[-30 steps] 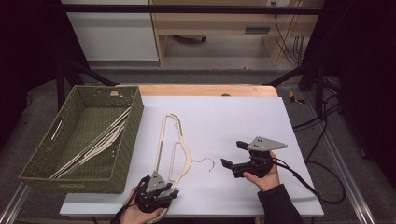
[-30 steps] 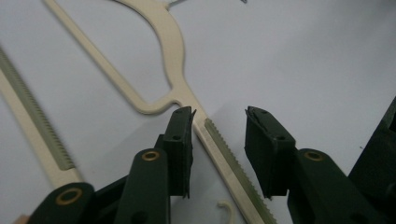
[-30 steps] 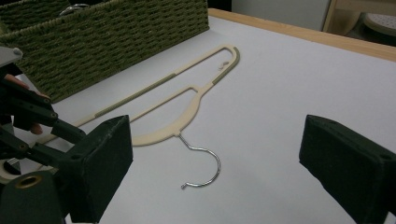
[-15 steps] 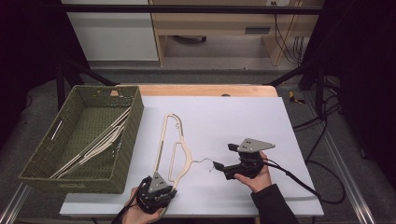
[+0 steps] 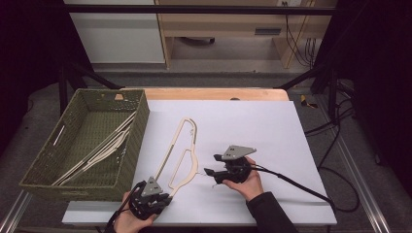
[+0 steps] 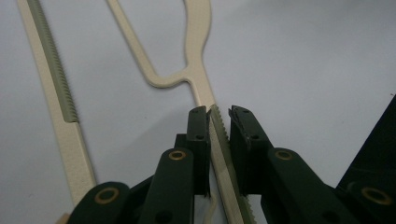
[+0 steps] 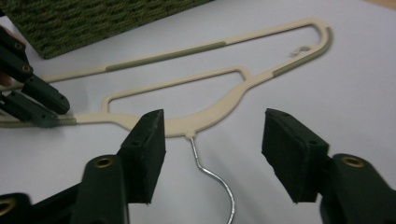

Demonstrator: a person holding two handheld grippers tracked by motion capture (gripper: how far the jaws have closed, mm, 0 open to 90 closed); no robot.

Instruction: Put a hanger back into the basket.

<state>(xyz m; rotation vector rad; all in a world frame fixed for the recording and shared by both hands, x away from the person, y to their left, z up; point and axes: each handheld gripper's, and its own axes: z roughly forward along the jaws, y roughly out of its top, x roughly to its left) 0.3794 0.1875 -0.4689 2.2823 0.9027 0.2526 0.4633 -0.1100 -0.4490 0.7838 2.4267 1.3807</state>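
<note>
Left gripper (image 6: pixel 219 116) jaws closing narrow around hanger (image 5: pixel 187 145) arm near table's (image 5: pixel 291 136) front edge, right gripper (image 7: pixel 212 149) jaws closing, half-wide astride wire hook (image 7: pixel 212 175), white surface beyond.

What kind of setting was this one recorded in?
Probably a lab or workshop recording rig: a white-topped table inside a black metal frame, loose cables on the floor behind, and a woven basket of hangers.
</note>
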